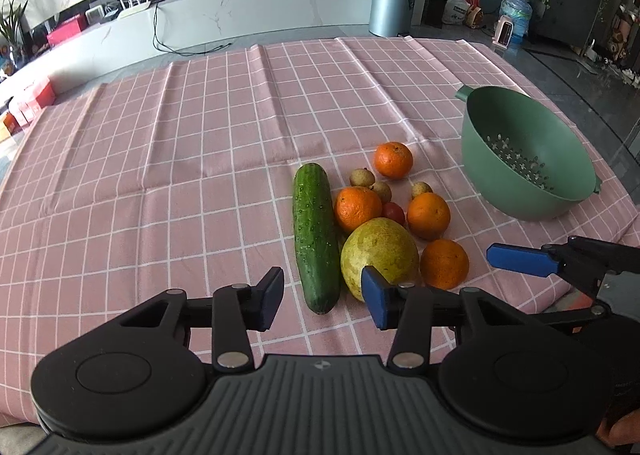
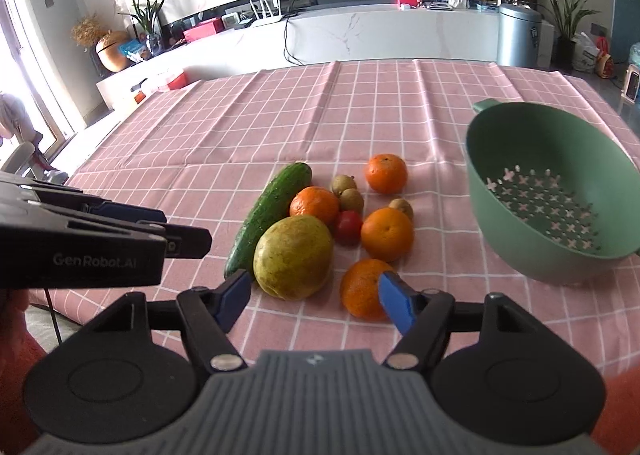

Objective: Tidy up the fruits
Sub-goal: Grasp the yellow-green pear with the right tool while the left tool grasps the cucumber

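Note:
A pile of produce lies on the pink checked cloth: a cucumber [image 1: 314, 231], a large yellow-green fruit [image 1: 380, 249], several oranges [image 1: 444, 263], three small brown fruits [image 1: 362, 178] and a red tomato [image 1: 394, 212]. My left gripper [image 1: 322, 297] hovers open just short of the cucumber's near end, pads touching nothing. In the right wrist view my right gripper [image 2: 316, 297] is open before the yellow-green fruit [image 2: 294, 257] and the nearest orange [image 2: 362, 289], gripping neither. A green colander [image 2: 548, 191] stands tilted and empty to the right.
The right gripper's fingers [image 1: 520, 260] reach in from the right in the left wrist view; the left gripper's fingers [image 2: 188, 241] enter from the left in the right wrist view. The table's near edge [image 1: 560, 295] drops off close by. A long white cabinet [image 2: 380, 31] stands beyond.

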`<state>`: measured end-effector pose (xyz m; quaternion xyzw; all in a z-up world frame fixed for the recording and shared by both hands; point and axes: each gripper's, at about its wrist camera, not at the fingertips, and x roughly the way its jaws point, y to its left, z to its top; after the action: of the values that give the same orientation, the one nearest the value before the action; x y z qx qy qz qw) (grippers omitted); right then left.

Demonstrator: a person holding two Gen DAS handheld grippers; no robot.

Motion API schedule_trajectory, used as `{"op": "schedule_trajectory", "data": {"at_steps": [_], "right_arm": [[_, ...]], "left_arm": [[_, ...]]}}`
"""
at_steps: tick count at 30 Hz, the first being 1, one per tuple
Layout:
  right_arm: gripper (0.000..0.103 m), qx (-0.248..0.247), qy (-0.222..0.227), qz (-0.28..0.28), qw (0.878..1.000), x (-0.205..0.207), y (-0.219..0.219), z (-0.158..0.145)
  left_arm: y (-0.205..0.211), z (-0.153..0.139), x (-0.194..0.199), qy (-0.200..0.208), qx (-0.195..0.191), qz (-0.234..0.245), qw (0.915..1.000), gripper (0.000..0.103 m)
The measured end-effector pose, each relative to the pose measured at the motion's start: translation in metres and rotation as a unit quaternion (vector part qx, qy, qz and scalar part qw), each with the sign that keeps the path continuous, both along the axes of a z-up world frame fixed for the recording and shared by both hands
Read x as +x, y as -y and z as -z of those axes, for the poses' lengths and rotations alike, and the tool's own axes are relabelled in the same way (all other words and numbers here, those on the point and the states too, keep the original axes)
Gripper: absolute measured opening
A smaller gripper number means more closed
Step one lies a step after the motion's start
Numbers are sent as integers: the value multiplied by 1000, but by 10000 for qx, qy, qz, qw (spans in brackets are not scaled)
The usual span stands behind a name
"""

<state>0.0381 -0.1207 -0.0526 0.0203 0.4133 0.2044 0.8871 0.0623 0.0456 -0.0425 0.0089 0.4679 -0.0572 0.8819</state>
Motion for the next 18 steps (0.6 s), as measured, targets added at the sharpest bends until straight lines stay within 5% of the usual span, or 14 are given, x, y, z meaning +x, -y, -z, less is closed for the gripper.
{"op": "schedule_trajectory", "data": {"at_steps": [8, 18], "right_arm": [[68, -33, -84, -165, 9998, 22, -20, 12], [68, -160, -193, -285, 9993, 37, -35, 29]], "left_arm": [[-23, 10, 24, -196, -279, -287, 9990, 36], [-37, 26, 34, -1, -775, -488, 9958, 36]]}}
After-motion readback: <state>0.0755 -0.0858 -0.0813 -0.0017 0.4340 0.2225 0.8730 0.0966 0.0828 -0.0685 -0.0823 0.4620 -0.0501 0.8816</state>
